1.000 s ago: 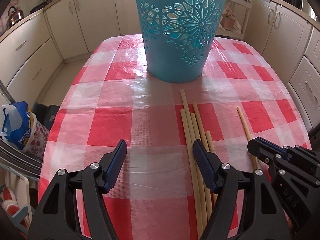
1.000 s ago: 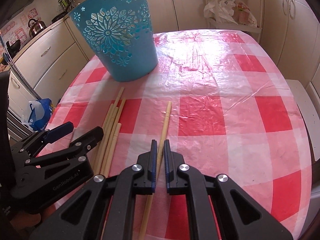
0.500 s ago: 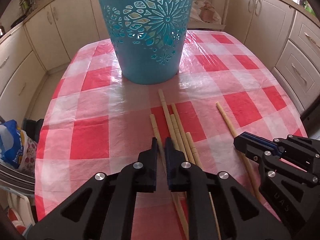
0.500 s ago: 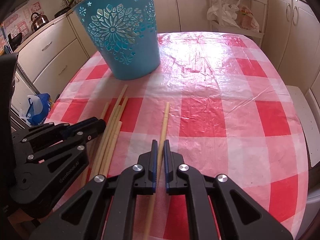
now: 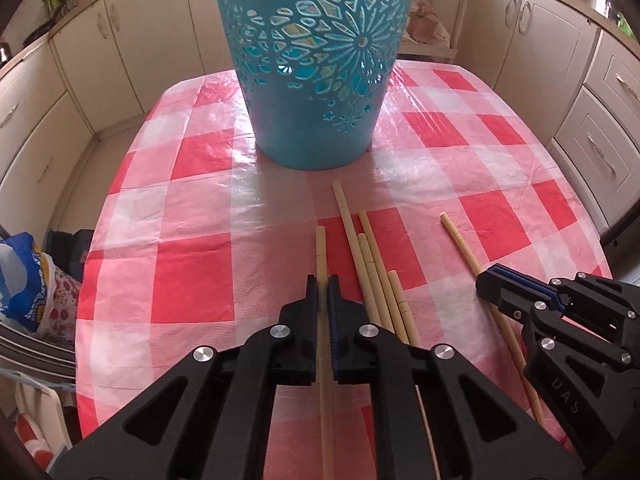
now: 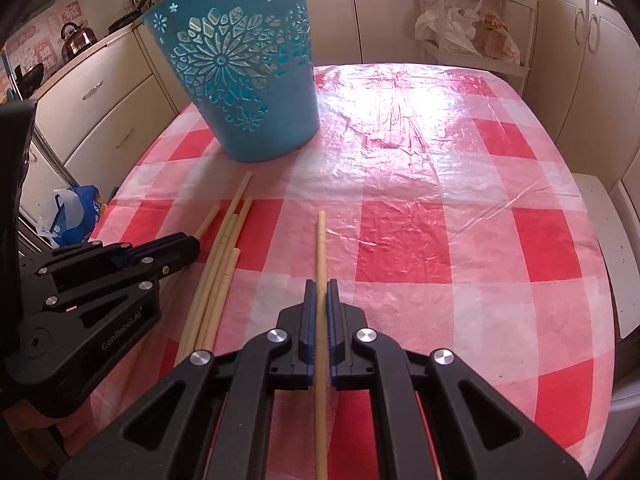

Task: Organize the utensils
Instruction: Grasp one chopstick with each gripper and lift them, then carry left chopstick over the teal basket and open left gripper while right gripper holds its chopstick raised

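L gripper (image 5: pixel 322 286) is clamped on 1 chopstick (image 5: pixel 320 248), R gripper (image 6: pixel 321 290) on another (image 6: pixel 320 240). Both sit just in front of the bin (image 5: pixel 316 60); 4 loose sticks (image 5: pixel 372 264) lie between them.

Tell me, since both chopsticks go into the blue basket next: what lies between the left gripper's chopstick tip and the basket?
Only bare checked tablecloth, as the left wrist view shows. The held chopstick ends short of the basket.

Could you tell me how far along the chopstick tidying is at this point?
Done: nothing visibly in the blue basket. In hand: the left gripper and right gripper are each shut on one chopstick. Left: the loose chopsticks on the table.
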`<state>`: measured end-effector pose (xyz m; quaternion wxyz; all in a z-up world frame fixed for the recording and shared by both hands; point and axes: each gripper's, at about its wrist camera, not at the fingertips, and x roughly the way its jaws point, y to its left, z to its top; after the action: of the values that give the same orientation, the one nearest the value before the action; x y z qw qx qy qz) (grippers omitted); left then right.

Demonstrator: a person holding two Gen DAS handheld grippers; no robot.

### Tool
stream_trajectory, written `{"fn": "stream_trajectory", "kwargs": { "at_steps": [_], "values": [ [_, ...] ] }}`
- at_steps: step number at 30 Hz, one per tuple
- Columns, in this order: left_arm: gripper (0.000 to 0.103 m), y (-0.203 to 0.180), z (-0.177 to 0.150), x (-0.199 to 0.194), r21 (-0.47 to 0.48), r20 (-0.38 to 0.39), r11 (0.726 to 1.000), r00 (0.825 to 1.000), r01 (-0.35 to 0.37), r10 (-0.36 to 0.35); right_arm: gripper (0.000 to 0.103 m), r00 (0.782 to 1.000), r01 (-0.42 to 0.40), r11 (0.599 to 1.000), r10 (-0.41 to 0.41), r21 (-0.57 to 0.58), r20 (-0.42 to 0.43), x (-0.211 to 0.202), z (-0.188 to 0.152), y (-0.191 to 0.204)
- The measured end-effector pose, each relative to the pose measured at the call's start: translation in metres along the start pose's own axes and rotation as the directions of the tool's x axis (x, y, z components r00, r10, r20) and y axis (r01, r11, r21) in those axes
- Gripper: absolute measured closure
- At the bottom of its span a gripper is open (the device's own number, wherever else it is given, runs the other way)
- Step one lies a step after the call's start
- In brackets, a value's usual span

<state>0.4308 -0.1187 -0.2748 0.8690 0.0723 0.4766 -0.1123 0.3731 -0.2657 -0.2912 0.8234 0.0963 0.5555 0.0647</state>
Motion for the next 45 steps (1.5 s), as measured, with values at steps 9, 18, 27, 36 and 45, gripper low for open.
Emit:
{"fn": "stream_trajectory", "kwargs": {
  "at_steps": [9,18,27,36,45],
  "values": [
    [0.098,0.019,0.011,-0.09,-0.059,0.361,0.994,0.93,0.095,-0.067,0.097,0.989,-0.13,0.97,0.112,0.206,0.096,-0.021,0.001,-0.031],
    [0.098,0.04,0.022,-0.158,-0.111,0.62,0.975,0.781,0.191,-0.083,0.097,0.981,-0.158,0.961,0.127,0.226,0.146,-0.029,0.005,-0.028],
    [0.098,0.051,0.056,-0.183,-0.116,0.731,0.959,0.676,0.258,-0.094,0.097,0.975,-0.184,0.957,0.15,0.223,0.162,-0.028,0.008,-0.02],
    [0.098,0.064,0.107,-0.187,-0.178,0.812,0.931,0.582,0.318,-0.043,0.097,0.976,-0.188,0.951,0.154,0.245,0.152,-0.023,0.01,-0.026],
    [0.098,0.072,0.147,-0.181,-0.233,0.851,0.926,0.523,0.298,0.046,0.097,0.972,-0.218,0.939,0.185,0.266,0.145,-0.019,0.011,-0.026]
  ]
}}
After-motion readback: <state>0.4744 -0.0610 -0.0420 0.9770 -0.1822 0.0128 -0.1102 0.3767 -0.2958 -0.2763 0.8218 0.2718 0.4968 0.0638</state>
